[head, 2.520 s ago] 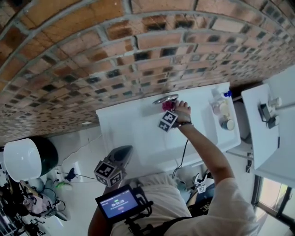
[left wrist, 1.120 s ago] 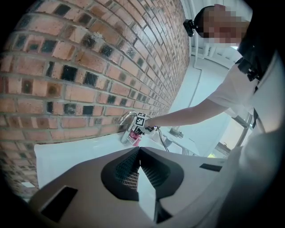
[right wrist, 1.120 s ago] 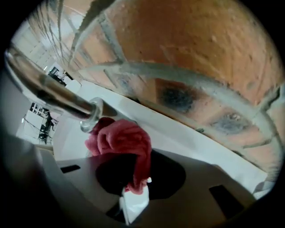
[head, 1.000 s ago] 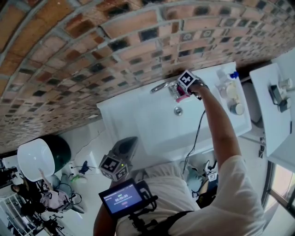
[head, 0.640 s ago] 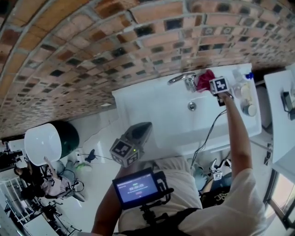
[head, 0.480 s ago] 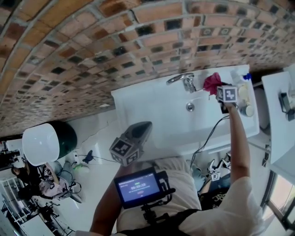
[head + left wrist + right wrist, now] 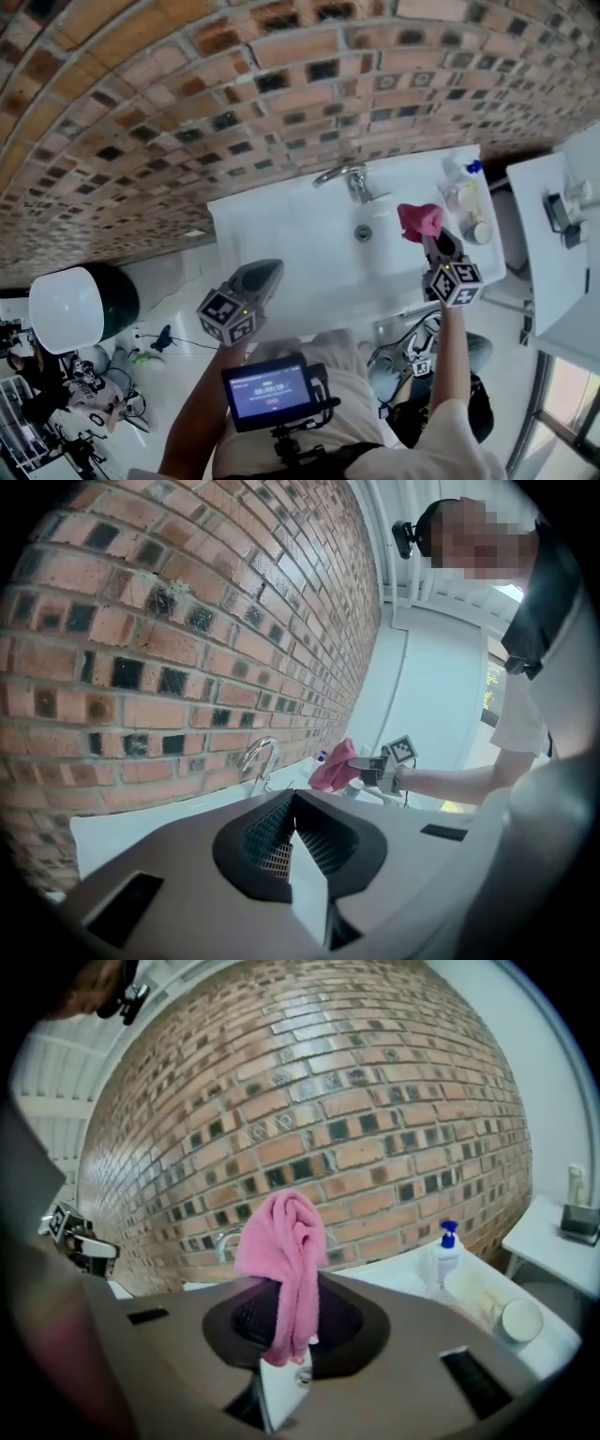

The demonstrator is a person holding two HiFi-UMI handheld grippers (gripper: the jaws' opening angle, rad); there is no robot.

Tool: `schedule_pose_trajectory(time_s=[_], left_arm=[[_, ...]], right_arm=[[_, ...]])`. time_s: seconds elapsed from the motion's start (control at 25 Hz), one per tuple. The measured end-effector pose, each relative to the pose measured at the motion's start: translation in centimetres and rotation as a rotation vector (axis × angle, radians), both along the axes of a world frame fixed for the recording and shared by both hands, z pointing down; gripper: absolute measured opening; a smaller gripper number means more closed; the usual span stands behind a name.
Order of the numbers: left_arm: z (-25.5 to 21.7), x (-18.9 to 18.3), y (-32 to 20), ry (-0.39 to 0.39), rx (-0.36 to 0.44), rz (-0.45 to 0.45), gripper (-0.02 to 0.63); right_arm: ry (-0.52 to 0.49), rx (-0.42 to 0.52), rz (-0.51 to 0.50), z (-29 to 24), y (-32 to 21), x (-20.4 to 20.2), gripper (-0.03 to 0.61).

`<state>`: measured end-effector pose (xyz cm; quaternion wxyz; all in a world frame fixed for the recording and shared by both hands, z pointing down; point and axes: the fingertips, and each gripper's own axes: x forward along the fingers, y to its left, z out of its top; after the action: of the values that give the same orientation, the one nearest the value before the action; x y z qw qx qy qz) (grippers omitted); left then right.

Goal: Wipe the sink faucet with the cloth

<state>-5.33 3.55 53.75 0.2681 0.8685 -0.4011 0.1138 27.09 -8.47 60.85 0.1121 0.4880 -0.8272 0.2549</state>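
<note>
Cloth (image 7: 286,1251), pink and bunched, is pinched in the jaws of my right gripper (image 7: 279,1377). They are closed on its lower end, and the rest stands up out of them in a soft roll that droops over at the top. From the head view I hold it in the air over the right half of the sink (image 7: 281,248), just to the right of the drain (image 7: 363,232).

It touches nothing but my jaws. The chrome faucet (image 7: 345,177) stands at the middle of the sink's back edge, against the brick wall (image 7: 234,75), and the cloth is well apart from it.

At the back right corner of the sink is a soap bottle (image 7: 446,1252) with a blue pump. A round white jar (image 7: 520,1318) sits near it along the right edge.

My left gripper (image 7: 305,878) has its jaws brought together with nothing between them. It is off the sink, out in front of the front left corner, with its nose toward the faucet. In its own view the spout shows beyond the jaw tips, with my right gripper and the cloth farther to the right.
</note>
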Motion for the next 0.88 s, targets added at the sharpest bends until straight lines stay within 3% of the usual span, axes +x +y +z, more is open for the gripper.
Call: schedule_pose_trajectory(time_s=[0.2, 0.6, 0.88], left_arm=[[0.4, -0.6, 0.7, 0.016, -0.007, 0.009, -0.014], [-0.6, -2.6, 1.9, 0.034, 0.010, 0.066, -0.015], [-1.4, -4.6, 3.4, 0.081, 0.042, 0.123, -0.014]], right_arm=[[-0.104, 0.015, -0.027, -0.4, 6.3, -2.7, 0.072], [-0.078, -0.013, -0.008, -3.1, 12.3, -6.3, 0.072], [-0.043, -0.007, 0.089, -7.0, 14.3, -7.4, 0.072]])
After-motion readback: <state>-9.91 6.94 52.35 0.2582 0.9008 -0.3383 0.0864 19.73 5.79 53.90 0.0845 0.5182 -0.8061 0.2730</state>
